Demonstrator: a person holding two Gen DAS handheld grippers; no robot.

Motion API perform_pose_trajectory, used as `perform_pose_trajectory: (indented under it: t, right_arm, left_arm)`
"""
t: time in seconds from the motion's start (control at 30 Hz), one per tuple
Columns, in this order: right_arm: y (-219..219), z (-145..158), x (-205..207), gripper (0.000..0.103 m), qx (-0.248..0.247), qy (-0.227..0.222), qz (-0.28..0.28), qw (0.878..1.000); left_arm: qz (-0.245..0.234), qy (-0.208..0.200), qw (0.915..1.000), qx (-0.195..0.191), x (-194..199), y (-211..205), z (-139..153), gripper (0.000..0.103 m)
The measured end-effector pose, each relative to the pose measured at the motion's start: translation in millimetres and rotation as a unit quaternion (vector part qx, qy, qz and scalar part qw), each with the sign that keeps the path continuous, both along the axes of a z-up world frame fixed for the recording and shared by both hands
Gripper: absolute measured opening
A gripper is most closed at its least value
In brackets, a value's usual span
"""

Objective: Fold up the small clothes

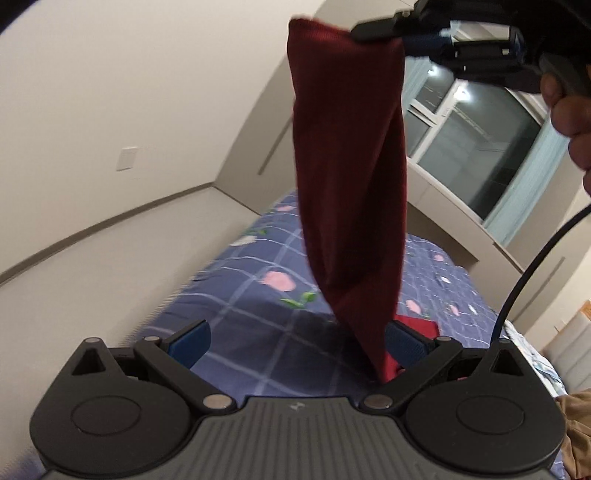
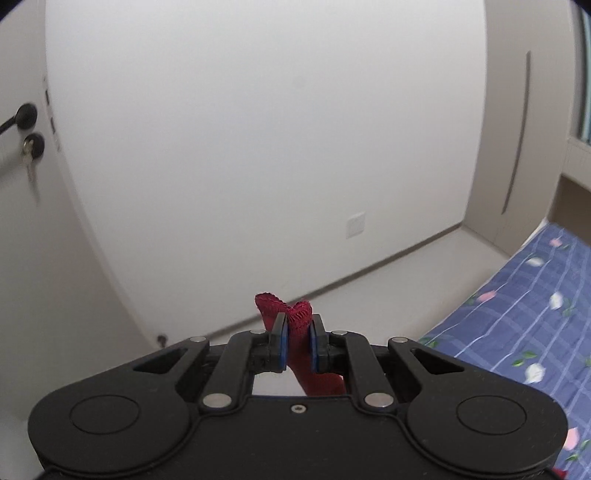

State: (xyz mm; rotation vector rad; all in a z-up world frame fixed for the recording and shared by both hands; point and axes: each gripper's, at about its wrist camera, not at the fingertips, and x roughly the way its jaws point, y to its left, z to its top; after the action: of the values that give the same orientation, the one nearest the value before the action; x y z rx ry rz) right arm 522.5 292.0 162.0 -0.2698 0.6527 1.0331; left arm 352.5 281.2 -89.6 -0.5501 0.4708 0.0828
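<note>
The dark red ribbed knit garment (image 1: 347, 177) hangs in the air above the blue checked floral bedsheet (image 1: 258, 295), its hemmed edge pinched by the clamped right gripper (image 2: 295, 341). The left gripper (image 1: 295, 345) gapes open by its lower end. Thin, limp stretchy cloth could slip out or twist, spoiling the fold.

Even indoor light, fisheye-curved edges, dark corner vignetting, slight motion blur.

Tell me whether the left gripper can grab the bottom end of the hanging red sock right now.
Probably yes. The left gripper is open, and the red sock, hanging from the right gripper, trails down beside its right-hand finger. Nothing blocks it; a slight sideways shift should centre the tip.
</note>
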Motion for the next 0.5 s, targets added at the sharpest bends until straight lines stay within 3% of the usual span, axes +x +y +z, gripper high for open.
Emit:
perform_pose_trajectory:
  t: [0.13, 0.3, 0.37, 0.43, 0.5]
  right_arm:
    - [-29, 7, 17, 0.011, 0.024, 0.004, -0.026, 0.999]
    - [-59, 13, 34, 0.011, 0.050, 0.015, -0.044, 0.998]
    - [-69, 18, 39, 0.011, 0.068, 0.021, -0.051, 0.996]
    - [-86, 29, 45, 0.011, 0.091, 0.017, -0.064, 0.994]
    - [-110, 40, 52, 0.011, 0.112, 0.003, -0.085, 0.990]
  left_arm:
    - [-0.035, -0.012, 0.9993, 0.010, 19, -25, 3, 0.102]
    - [-0.027, 0.003, 0.9986, 0.045, 54, -58, 7, 0.102]
    - [-0.004, 0.034, 0.9964, 0.078, 68, -72, 10, 0.088]
    - [0.010, 0.061, 0.9917, 0.113, 82, -83, 17, 0.052]
    - [0.014, 0.071, 0.9878, 0.138, 95, -94, 21, 0.032]
